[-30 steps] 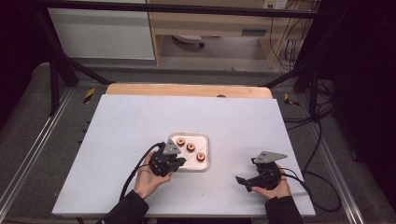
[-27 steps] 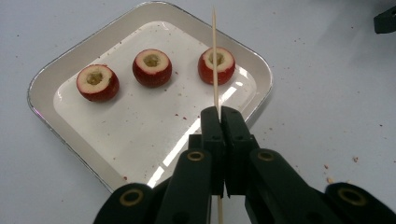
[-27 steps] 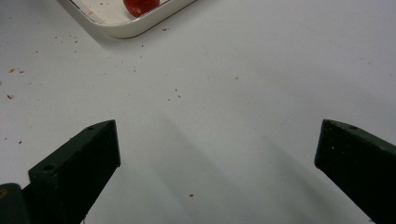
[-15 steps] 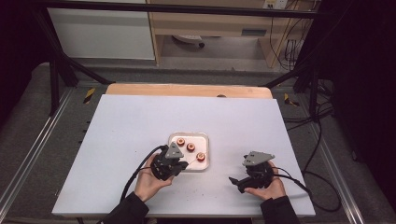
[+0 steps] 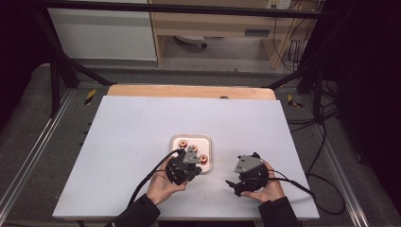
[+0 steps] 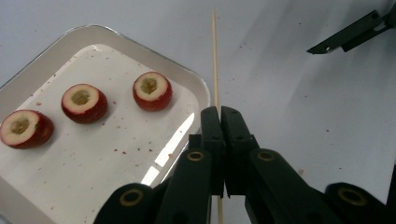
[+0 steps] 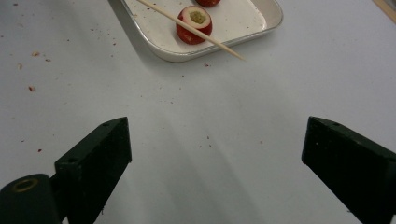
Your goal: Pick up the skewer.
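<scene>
Left gripper (image 6: 219, 116) clenched on the thin wooden skewer (image 6: 215, 56), right gripper (image 7: 215, 154) released; the skewer could snap or slip while spearing the cored red fruit pieces (image 6: 152, 90) in the white tray (image 6: 198, 84)

High view looks down; both close tongs views share the tray (image 6: 196, 84)

In the left gripper view, the lower stretch of the wooden skewer (image 6: 215, 56) is hidden between the closed jaws of the left gripper (image 6: 220, 119), and the white tray (image 6: 196, 84) is cut off at the left and bottom edges. In the right gripper view, the skewer's far end and one red fruit piece (image 7: 208, 2) are cut off by the top edge. In the high view, the fruit pieces are too small for detail.
</scene>
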The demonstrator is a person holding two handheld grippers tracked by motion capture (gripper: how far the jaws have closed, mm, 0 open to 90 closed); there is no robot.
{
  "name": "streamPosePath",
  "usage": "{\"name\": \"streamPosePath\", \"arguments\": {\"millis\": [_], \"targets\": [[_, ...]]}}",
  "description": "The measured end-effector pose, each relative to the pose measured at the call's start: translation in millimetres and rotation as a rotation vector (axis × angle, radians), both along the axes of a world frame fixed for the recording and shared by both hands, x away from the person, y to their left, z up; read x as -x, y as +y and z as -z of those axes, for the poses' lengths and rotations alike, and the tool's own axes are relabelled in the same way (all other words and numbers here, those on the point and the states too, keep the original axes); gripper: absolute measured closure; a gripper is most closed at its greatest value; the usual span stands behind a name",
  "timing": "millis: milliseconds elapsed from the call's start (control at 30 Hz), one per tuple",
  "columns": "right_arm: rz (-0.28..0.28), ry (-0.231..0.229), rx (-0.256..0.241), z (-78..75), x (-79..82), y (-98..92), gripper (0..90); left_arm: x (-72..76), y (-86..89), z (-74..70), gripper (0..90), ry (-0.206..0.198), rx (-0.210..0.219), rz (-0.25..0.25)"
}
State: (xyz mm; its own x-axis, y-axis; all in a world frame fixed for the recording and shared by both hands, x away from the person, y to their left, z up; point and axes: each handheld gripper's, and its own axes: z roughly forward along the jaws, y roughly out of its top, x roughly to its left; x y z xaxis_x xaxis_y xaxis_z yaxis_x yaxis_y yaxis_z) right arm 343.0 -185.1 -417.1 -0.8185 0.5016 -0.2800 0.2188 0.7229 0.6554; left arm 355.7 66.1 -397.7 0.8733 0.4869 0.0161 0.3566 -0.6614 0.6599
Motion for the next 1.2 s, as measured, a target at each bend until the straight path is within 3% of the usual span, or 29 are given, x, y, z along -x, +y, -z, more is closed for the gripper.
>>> {"name": "streamPosePath", "arguments": {"millis": [533, 833, 967, 1200], "targets": [[-0.167, -0.111, 0.160, -2.4, 2.2, 12.7, 29.6, -1.0, -31.9, 0.6, 88.6, 0.014, -0.048, 0.064], [-0.304, -0.200, 0.309, -0.5, 1.1, 18.2, 45.5, 0.8, -43.3, -0.4, 88.6, 0.029, -0.061, 0.101], [-0.355, -0.215, 0.356, 2.9, 2.1, 20.8, 53.9, 1.4, -46.7, -0.7, 88.6, 0.034, -0.063, 0.105], [-0.444, -0.281, 0.453, 5.2, 2.7, 23.0, 68.1, 2.5, -51.6, -1.4, 88.6, 0.028, -0.080, 0.125]]}}
